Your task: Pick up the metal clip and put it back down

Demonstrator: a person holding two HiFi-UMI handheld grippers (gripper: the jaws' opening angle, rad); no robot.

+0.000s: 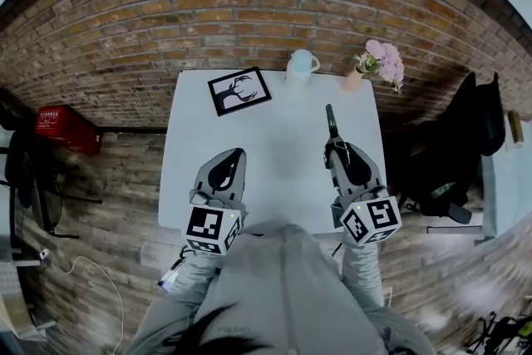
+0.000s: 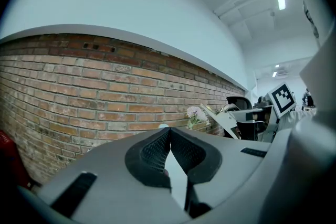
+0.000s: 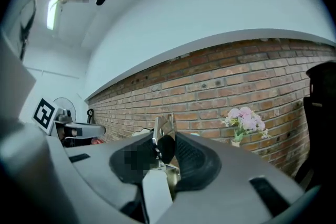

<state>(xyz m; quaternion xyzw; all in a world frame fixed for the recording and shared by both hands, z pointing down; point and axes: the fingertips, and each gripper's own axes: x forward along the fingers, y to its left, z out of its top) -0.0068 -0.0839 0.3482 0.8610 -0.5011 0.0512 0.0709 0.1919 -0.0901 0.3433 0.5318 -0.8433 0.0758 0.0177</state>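
Note:
The metal clip (image 1: pixel 331 121), dark with shiny wire handles, sticks out forward from my right gripper (image 1: pixel 334 144), which is shut on it above the right half of the white table (image 1: pixel 278 154). In the right gripper view the clip (image 3: pixel 163 126) stands upright between the pads, handles pointing up and away, and my right gripper (image 3: pixel 167 140) is lifted off the tabletop. My left gripper (image 1: pixel 235 154) hovers over the table's left half. Its pads meet at the tips in the left gripper view, so my left gripper (image 2: pixel 169 132) is shut with nothing between them.
At the table's far edge sit a black-framed picture (image 1: pixel 239 91), a white jug (image 1: pixel 301 64) and a small vase of pink flowers (image 1: pixel 379 62). A brick wall stands behind. A red box (image 1: pixel 65 129) lies on the floor to the left, a black chair (image 1: pixel 465 141) to the right.

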